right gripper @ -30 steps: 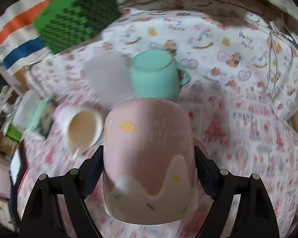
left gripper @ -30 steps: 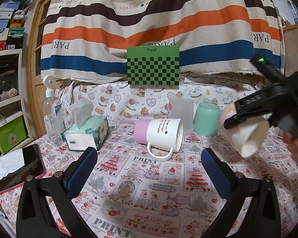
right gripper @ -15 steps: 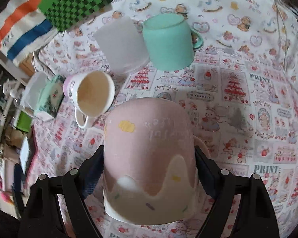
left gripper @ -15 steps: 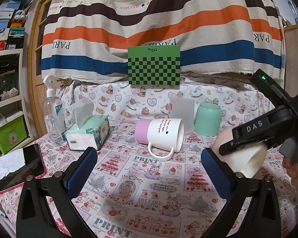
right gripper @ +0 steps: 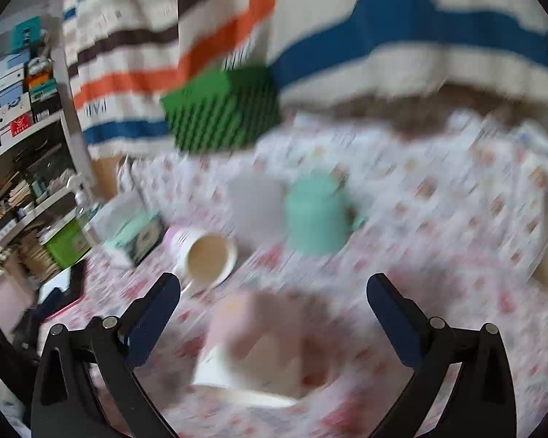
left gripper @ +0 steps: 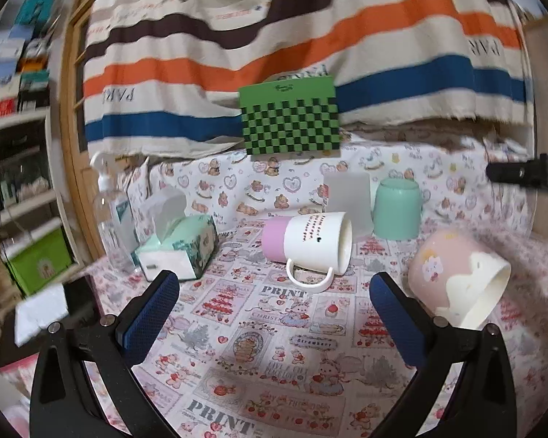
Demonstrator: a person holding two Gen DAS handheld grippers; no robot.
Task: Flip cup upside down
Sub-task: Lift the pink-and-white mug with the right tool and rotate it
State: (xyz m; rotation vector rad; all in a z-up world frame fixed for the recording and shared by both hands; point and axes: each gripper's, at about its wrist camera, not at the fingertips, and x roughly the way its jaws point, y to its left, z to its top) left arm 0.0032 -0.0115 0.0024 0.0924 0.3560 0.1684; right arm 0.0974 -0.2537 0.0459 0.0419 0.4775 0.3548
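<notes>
A pink and cream cup [left gripper: 456, 277] stands upside down, tilted, on the patterned cloth at the right; it is blurred in the right wrist view [right gripper: 263, 343], below the open fingers. My right gripper [right gripper: 274, 314] is open and empty just above it. A white and pink mug [left gripper: 310, 244] lies on its side in the middle, mouth to the right; it also shows in the right wrist view [right gripper: 208, 257]. My left gripper [left gripper: 274, 310] is open and empty, in front of that mug.
A mint cup [left gripper: 398, 208] and a frosted cup [left gripper: 347, 204] stand upside down at the back. A tissue box [left gripper: 179, 248] and a spray bottle [left gripper: 109, 215] stand at the left. A green checkered board [left gripper: 290, 116] hangs behind. A phone [left gripper: 80, 299] lies at the left edge.
My right gripper set the pink cup down upside down, opened and pulled up and back. The left gripper moved slightly; the white mug has not moved.
</notes>
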